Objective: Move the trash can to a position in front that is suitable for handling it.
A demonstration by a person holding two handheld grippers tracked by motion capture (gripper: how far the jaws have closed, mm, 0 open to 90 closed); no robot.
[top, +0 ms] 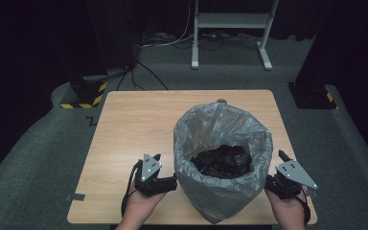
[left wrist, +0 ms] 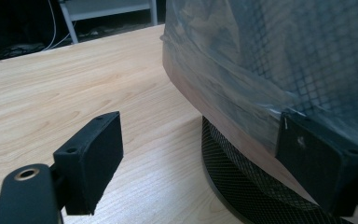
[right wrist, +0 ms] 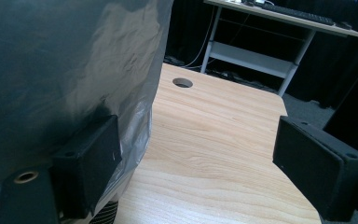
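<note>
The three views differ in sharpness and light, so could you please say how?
High view: table lit, room behind dark, bag sharp. Left gripper view: bag sheen hazes the mesh bin. Right gripper view: bag looms dim and soft.

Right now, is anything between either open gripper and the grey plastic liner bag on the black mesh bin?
Nothing visible stands in the way. The left gripper sits against the grey plastic liner bag over the black mesh bin, one pad at the plastic. The right gripper flanks the other side, one pad at the bag.
</note>
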